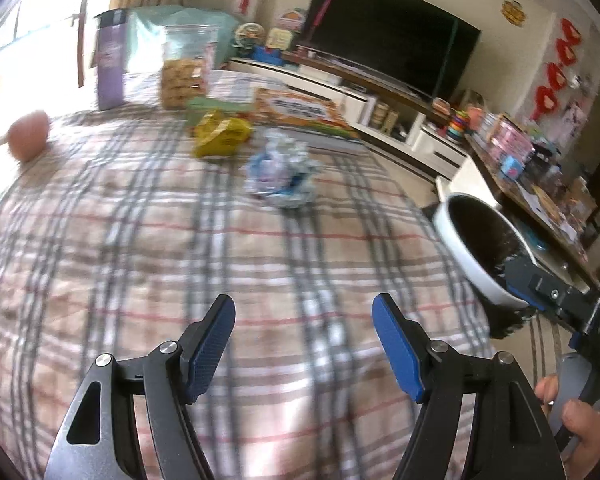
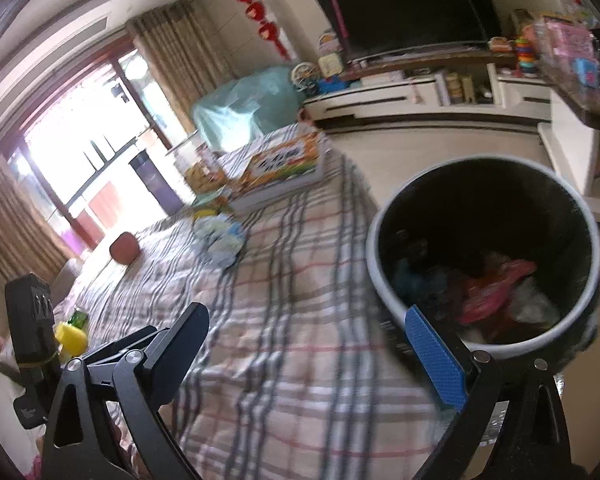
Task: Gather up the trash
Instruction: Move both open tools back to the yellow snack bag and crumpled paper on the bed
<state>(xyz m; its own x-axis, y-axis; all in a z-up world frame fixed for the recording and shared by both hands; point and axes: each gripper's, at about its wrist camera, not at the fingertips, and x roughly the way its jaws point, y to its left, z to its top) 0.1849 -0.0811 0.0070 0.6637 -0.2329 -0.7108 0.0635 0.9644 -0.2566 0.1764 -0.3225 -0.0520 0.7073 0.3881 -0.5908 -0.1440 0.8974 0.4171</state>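
Note:
A crumpled blue-and-white wrapper (image 1: 281,174) lies on the plaid tablecloth (image 1: 140,260), with a crumpled yellow wrapper (image 1: 220,136) just behind it. Both also show in the right wrist view, blue-white wrapper (image 2: 220,242), yellow one (image 2: 204,213). My left gripper (image 1: 304,344) is open and empty, well short of the wrappers. A white-rimmed bin with a black liner (image 2: 488,264) stands at the table's right edge and holds pink and white trash. My right gripper (image 2: 312,348) is open and empty, its blue right finger (image 2: 436,360) against the bin's near rim. The bin also shows in the left view (image 1: 480,248).
At the far end of the table stand a purple box (image 1: 110,60), a clear jar of snacks (image 1: 184,68) and an orange printed box (image 1: 300,110). A reddish round object (image 1: 30,134) sits at the left. A TV cabinet (image 1: 380,92) lies beyond.

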